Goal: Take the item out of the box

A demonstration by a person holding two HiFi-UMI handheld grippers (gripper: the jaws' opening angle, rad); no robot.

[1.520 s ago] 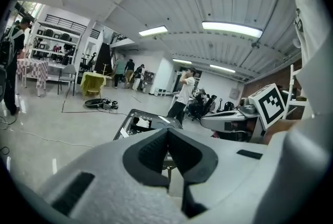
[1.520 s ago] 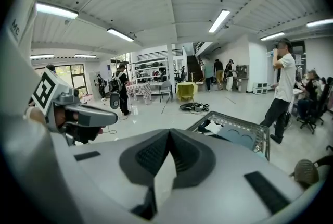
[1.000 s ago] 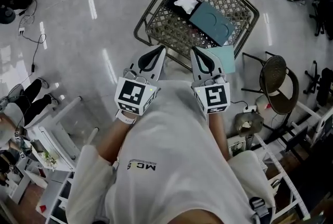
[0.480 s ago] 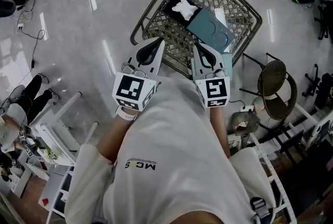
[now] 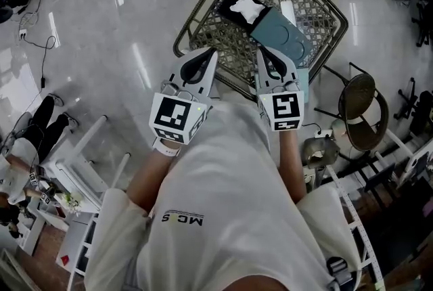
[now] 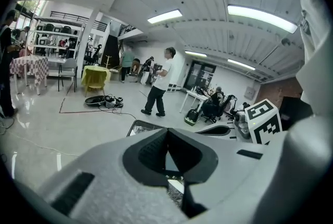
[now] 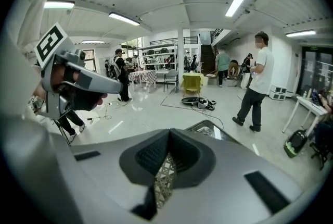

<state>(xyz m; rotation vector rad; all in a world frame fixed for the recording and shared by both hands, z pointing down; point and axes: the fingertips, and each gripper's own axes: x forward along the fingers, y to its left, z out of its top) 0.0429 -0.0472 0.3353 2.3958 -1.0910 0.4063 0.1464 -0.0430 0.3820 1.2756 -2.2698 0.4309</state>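
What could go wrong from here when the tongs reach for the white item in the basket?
Both the left tongs and right tongs are shut and empty; unopened, they may shove the white item instead of gripping it.
They hover at the near rim of the wire basket; tips might snag on the lattice.
The teal box lies beside the black box and could be knocked.
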